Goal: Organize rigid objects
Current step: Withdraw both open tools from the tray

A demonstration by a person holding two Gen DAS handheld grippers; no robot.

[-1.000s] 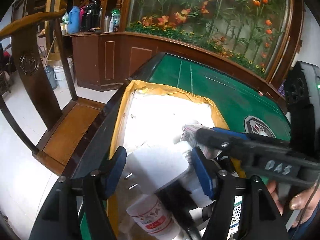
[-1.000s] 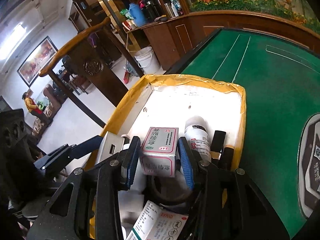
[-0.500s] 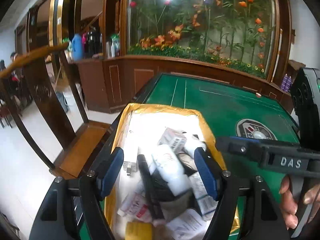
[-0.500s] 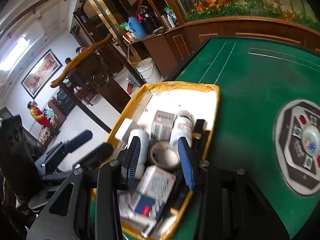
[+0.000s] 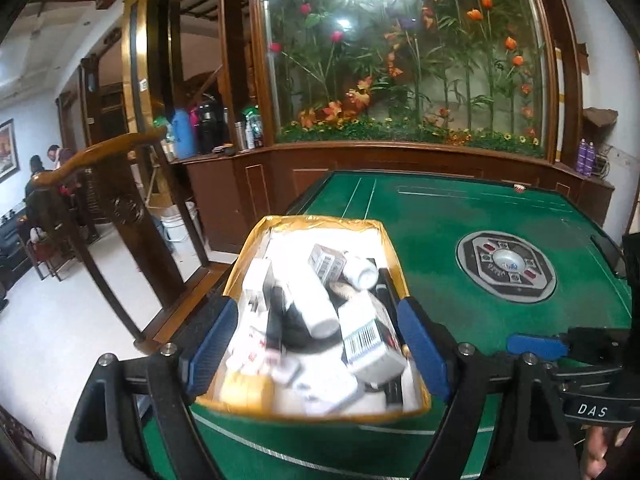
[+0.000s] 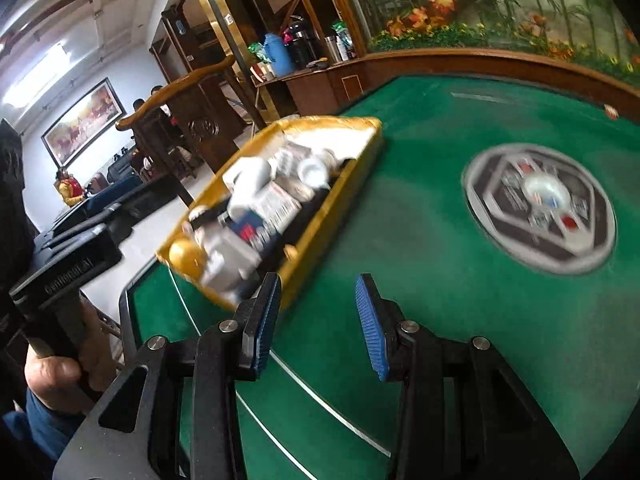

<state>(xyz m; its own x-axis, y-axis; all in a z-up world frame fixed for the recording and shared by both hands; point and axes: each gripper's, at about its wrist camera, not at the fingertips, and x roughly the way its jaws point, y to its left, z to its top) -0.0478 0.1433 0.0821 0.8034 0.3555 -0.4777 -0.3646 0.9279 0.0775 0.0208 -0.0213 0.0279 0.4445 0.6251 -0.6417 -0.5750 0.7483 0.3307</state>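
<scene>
Many small rigid items fill a yellow-rimmed tray [image 5: 390, 248] that sits on the green table [image 5: 440, 216] at its left edge, near the corner closest to the cameras. Uppermost in the heap are a white bottle [image 5: 310, 300] lying on its side, a second white bottle [image 5: 360, 270] tipped toward the far end, a barcode-printed box [image 5: 370, 344] at the right, and a small carton [image 5: 326, 262] behind them; the near end holds further boxes and what appears to be a yellow round object [image 6: 186, 254], though motion blur makes it hard to identify.

Left gripper [image 5: 316, 354]: held above the near end of the tray, jaws spread wide and holding nothing, the blue pads [image 5: 210, 350] framing the heap from either side without touching it.

Right gripper [image 6: 316, 326]: held over bare green felt just beside the tray's near right corner, jaws spread and holding nothing. Its blue fingertip also shows at the right of the left wrist view.

Centre of table: a round grey control panel [image 6: 540, 208] set into the felt, well apart from the tray. Beyond the left edge stands a carved wooden chair [image 5: 116, 216]; behind the table, a wooden counter and a glass case of flowers [image 5: 404, 64].
</scene>
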